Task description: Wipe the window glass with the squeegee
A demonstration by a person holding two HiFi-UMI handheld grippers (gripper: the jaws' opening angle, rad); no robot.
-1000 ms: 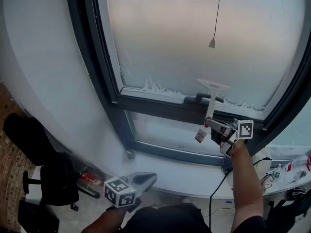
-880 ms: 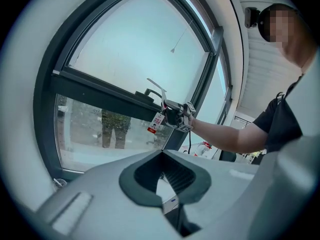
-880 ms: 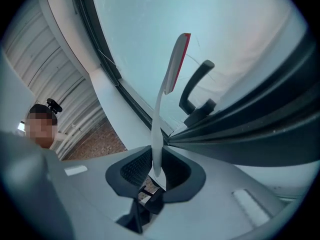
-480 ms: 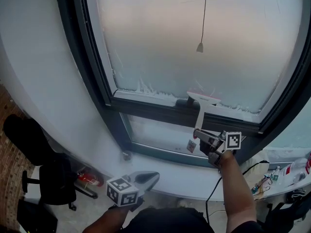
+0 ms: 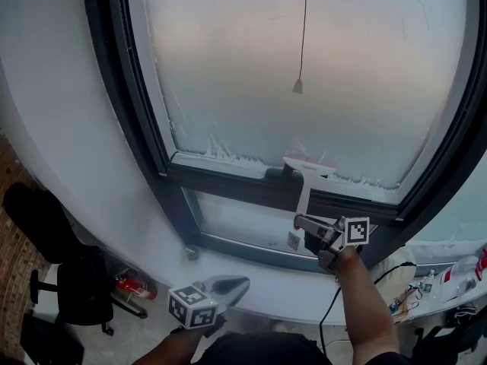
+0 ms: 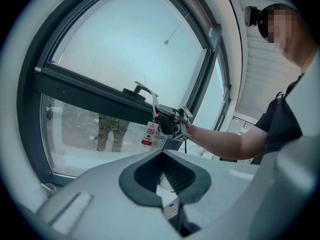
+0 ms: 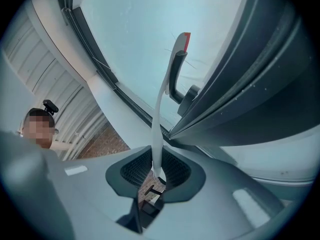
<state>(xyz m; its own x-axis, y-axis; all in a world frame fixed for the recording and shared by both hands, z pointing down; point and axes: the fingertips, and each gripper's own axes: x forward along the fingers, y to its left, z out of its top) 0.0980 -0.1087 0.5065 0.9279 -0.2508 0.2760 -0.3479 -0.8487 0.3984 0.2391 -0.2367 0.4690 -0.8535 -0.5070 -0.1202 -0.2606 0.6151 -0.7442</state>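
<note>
The squeegee (image 5: 304, 182) has a white handle and a flat blade with a red edge. Its blade rests low on the frosted window glass (image 5: 304, 59), just above the dark crossbar (image 5: 228, 179). My right gripper (image 5: 310, 225) is shut on the handle's lower end, and a paper tag (image 5: 294, 240) hangs below it. In the right gripper view the handle (image 7: 156, 144) rises from between the jaws to the blade tip (image 7: 183, 40). My left gripper (image 5: 232, 284) hangs low by the sill, shut and holding nothing. The left gripper view shows the right gripper (image 6: 169, 122) at the window.
A dark window handle (image 5: 277, 175) sits on the crossbar beside the blade. A blind cord pull (image 5: 298, 87) hangs over the glass. A black office chair (image 5: 76, 287) stands at the lower left. Bottles and cables (image 5: 456, 272) lie on the sill at the right.
The right gripper has drawn the squeegee down the glass, and the blade is now close to the crossbar. The left gripper has stayed low by the sill.
</note>
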